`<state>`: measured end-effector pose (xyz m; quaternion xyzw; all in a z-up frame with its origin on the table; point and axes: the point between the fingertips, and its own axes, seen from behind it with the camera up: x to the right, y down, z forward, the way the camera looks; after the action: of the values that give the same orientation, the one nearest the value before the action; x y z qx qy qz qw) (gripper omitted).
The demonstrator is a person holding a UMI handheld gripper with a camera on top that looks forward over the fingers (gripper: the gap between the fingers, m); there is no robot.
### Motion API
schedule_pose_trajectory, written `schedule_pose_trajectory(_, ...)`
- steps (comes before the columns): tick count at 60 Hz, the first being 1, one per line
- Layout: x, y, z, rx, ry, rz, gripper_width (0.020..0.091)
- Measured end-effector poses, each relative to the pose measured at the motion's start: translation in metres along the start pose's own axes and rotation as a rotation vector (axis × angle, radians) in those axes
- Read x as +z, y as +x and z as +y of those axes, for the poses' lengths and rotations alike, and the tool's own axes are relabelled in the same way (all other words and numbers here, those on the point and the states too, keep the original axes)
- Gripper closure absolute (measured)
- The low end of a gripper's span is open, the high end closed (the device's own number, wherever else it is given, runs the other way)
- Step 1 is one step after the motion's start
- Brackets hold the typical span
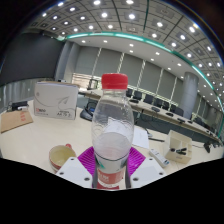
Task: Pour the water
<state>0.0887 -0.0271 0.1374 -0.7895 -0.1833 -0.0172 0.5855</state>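
**Bottle upright between my fingers, cap up**

One clear plastic water bottle point(112, 125), long axis vertical, red cap point(114, 81) pointing straight up toward the ceiling. No visible lean to either side. It has a label band low on the body, near where my fingers meet it. The water level I cannot read with confidence; the body looks pale and translucent throughout.

My gripper point(111, 172) sits level and low, facing forward across the table, with the bottle directly between the two fingers at their near end. The purple pads point(88, 158) show on both sides of the bottle's lower body and appear to press against it, so I log the fingers as clamped on the bottle. Whether its base rests on the table is hidden by my own fingers.

Count of other items on the white table point(30, 140):
- one small pale cup point(61, 155), near, just left of my left finger, open mouth up, standing apart from the bottle;
- one white box point(54, 100), far left;
- one flat tan item point(14, 121) at the far left edge, too unclear to name;
- one white device point(180, 146) to the right, well apart from the bottle.

Beyond the table: a large room with rows of ceiling lights point(105, 15) and dark chairs point(150, 103) along the far side.
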Motion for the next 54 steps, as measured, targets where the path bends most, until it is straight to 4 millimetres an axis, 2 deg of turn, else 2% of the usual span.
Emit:
schedule_pose_trajectory(5, 0.01, -0.003, 0.025, 0.102, -0.022, -0.033, 0.0729)
schedule_pose_trajectory(13, 0.023, -0.001, 0.068, 0.161, -0.067, -0.044, 0.0728)
schedule_pose_trajectory(14, 0.024, -0.006, 0.075, 0.169, -0.077, -0.043, 0.0722)
schedule_pose_trajectory(17, 0.023, -0.005, 0.071, 0.182, -0.031, -0.034, 0.0704)
schedule_pose_trajectory(27, 0.02, 0.003, 0.074, 0.245, -0.024, -0.023, 0.0555)
schedule_pose_trajectory(30, 0.019, 0.003, 0.086, 0.267, -0.083, -0.024, 0.0456)
schedule_pose_trajectory(33, 0.016, 0.001, 0.094, 0.289, -0.127, -0.024, 0.0314)
schedule_pose_trajectory(35, 0.012, 0.003, 0.098, 0.297, -0.154, -0.01, 0.0232)
schedule_pose_trajectory(38, 0.003, 0.004, 0.098, 0.292, -0.179, 0.01, 0.0254)
schedule_pose_trajectory(45, -0.03, 0.001, 0.081, 0.246, -0.197, 0.044, 0.0246)
schedule_pose_trajectory(54, -0.093, -0.021, 0.05, 0.246, -0.265, 0.079, 0.0245)
